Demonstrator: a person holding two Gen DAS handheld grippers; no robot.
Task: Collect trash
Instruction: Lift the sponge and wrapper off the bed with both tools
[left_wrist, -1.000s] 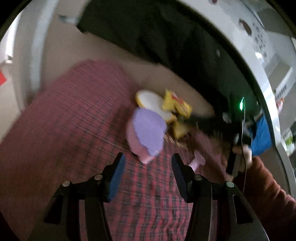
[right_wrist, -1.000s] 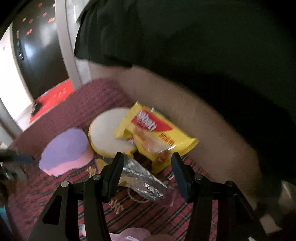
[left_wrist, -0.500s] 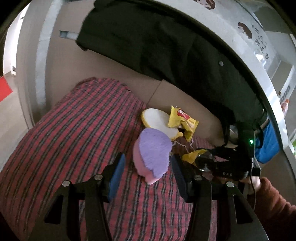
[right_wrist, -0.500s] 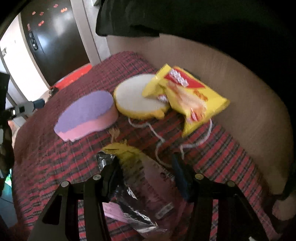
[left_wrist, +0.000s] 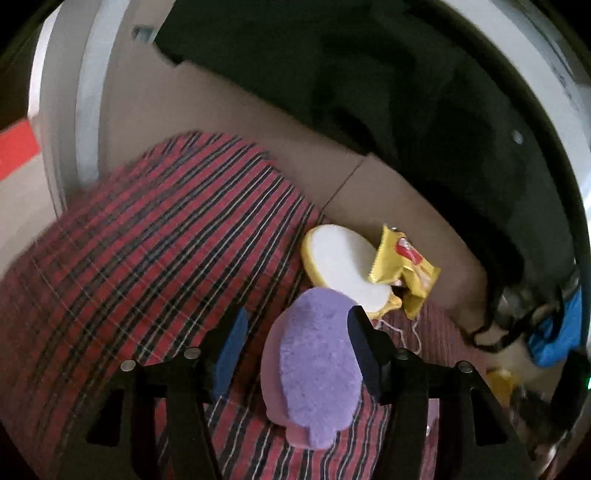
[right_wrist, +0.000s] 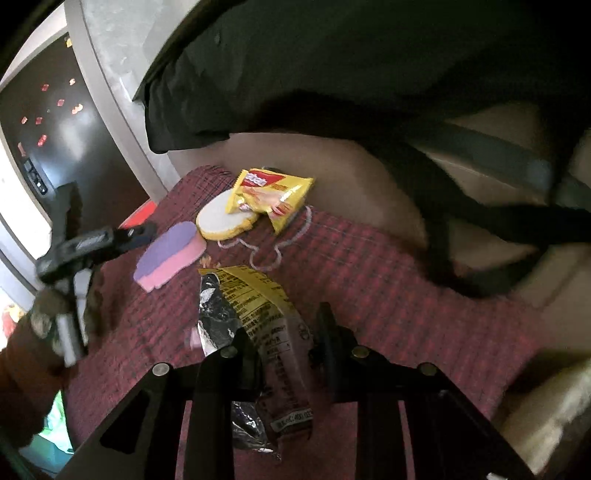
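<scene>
Litter lay scattered on the red plaid blanket (left_wrist: 155, 258) of a couch seat, pushed toward the tan backrest (left_wrist: 373, 192) where a black garment (right_wrist: 332, 74) hung over the top; the spread suggested the pieces had been dropped rather than laid out. The right gripper (right_wrist: 284, 332) held a crumpled foil-lined yellow snack wrapper (right_wrist: 255, 314) between its two black fingers, pinched narrow on it with the open silver end trailing below, so that piece was judged already collected. The left gripper (left_wrist: 295, 339) stood wide, its blue-padded fingers either side of a purple-topped pink foam sponge (left_wrist: 314, 365) without visibly pressing it; that straddling pose looked like the set-up for a grasp, though whether the pads touched could not be told. Just beyond the sponge sat a round white sponge with a yellow rim (left_wrist: 343, 269), and a yellow snack packet with a red label (right_wrist: 269, 195) leaned partly over its far edge, close against the backrest; a loose white string (right_wrist: 266, 247) curled on the blanket near them. The packet was probably the remaining trash; no bin was in view.
</scene>
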